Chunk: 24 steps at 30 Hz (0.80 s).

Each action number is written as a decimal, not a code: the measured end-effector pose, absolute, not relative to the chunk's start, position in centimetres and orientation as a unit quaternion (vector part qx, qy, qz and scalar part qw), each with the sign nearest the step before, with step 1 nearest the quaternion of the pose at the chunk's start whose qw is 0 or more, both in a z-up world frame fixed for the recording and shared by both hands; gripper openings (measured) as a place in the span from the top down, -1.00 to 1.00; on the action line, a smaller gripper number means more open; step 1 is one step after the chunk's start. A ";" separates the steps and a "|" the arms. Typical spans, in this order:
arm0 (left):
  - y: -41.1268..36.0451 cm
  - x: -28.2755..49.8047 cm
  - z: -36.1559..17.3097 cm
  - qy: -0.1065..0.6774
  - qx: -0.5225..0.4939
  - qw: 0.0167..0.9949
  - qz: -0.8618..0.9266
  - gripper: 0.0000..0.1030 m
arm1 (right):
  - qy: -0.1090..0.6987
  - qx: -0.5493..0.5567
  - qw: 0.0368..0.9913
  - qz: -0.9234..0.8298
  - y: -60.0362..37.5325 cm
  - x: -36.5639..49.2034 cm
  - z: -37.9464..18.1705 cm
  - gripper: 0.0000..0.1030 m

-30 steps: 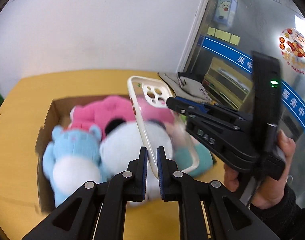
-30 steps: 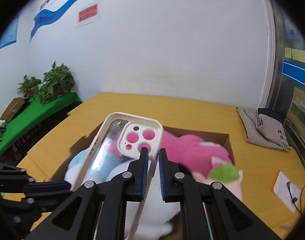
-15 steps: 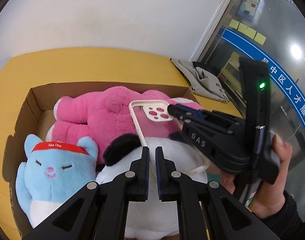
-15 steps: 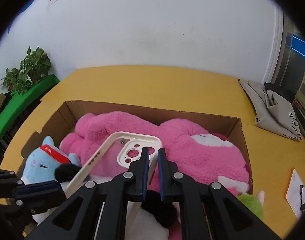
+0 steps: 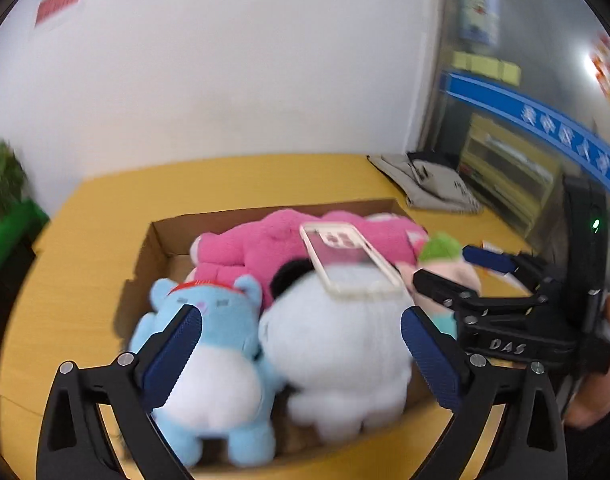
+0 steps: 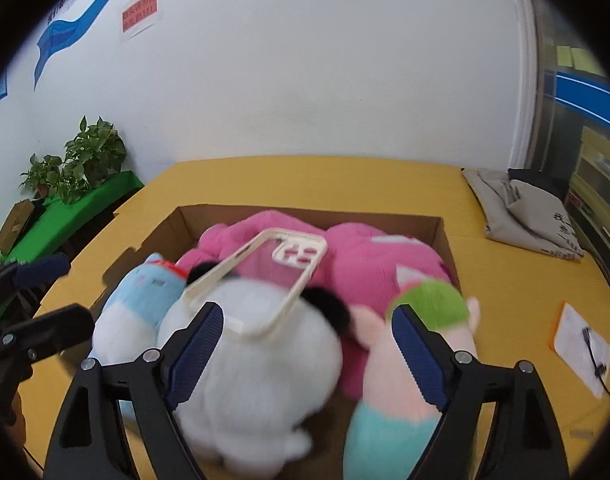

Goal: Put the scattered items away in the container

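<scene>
A cardboard box (image 5: 161,236) (image 6: 449,236) on the yellow table holds a pink plush (image 5: 261,244) (image 6: 357,264), a blue plush (image 5: 213,320) (image 6: 141,292), a white plush (image 5: 341,352) (image 6: 257,360) and a green-haired doll (image 6: 417,332) (image 5: 441,248). A clear phone case with a cream rim (image 5: 349,260) (image 6: 265,276) lies loose on top of the plushes. My left gripper (image 5: 301,356) is open and empty just in front of the box. My right gripper (image 6: 305,356) is open and empty above the white plush; it also shows in the left wrist view (image 5: 465,272).
A grey cloth bag (image 6: 525,212) (image 5: 429,184) lies at the table's far right. An orange-edged card with a cable (image 6: 577,344) lies right of the box. Potted plants (image 6: 81,160) stand on a green shelf to the left. A white wall is behind.
Both grippers have opened and let go of the phone case, which now rests on the plushes in the box. Both grippers have pulled back from it.
</scene>
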<state>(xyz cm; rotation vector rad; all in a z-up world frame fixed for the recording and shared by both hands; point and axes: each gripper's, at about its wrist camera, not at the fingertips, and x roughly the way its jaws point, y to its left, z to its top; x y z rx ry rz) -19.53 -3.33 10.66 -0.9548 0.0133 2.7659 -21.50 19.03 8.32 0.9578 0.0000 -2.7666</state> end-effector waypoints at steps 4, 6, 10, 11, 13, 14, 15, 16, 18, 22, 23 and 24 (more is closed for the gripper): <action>-3.5 -15.0 10.3 -0.019 -0.308 0.105 0.945 -0.99 | 0.000 0.320 0.083 -0.944 19.5 -16.2 8.0 -0.68; -3.9 -13.4 10.1 -0.042 -0.309 0.105 0.944 -0.99 | 0.004 0.315 0.074 -0.946 19.6 -14.1 8.1 -0.68; -4.1 -11.1 9.9 -0.052 -0.316 0.096 0.942 -0.99 | 0.016 0.307 0.058 -0.950 19.9 -10.0 8.7 -0.68; -4.0 -10.4 10.0 -0.055 -0.315 0.096 0.943 -0.99 | 0.019 0.305 0.058 -0.950 20.0 -9.3 8.8 -0.68; -3.8 -9.2 9.8 -0.058 -0.314 0.100 0.942 -0.99 | 0.020 0.301 0.055 -0.952 20.1 -7.9 9.1 -0.68; -3.6 -8.7 9.7 -0.057 -0.315 0.103 0.942 -0.99 | 0.019 0.300 0.053 -0.952 20.2 -7.2 9.2 -0.68; -3.4 -8.2 9.7 -0.056 -0.315 0.105 0.942 -0.99 | 0.018 0.301 0.052 -0.952 20.2 -6.8 9.1 -0.68; -3.2 -7.8 9.6 -0.053 -0.314 0.107 0.942 -0.99 | 0.019 0.302 0.052 -0.952 20.3 -6.3 9.1 -0.68; -2.8 -7.1 9.6 -0.046 -0.313 0.110 0.942 -0.99 | 0.021 0.302 0.046 -0.952 20.1 -5.5 9.0 -0.68; -2.4 -6.1 9.6 -0.042 -0.311 0.113 0.943 -0.99 | 0.018 0.301 0.049 -0.952 19.9 -4.5 8.8 -0.68; -2.5 -5.9 9.6 -0.042 -0.311 0.113 0.943 -0.99 | 0.019 0.301 0.050 -0.952 19.8 -4.3 8.8 -0.68; -2.6 -5.7 9.6 -0.043 -0.310 0.112 0.943 -0.99 | 0.020 0.301 0.052 -0.952 19.7 -4.1 8.8 -0.68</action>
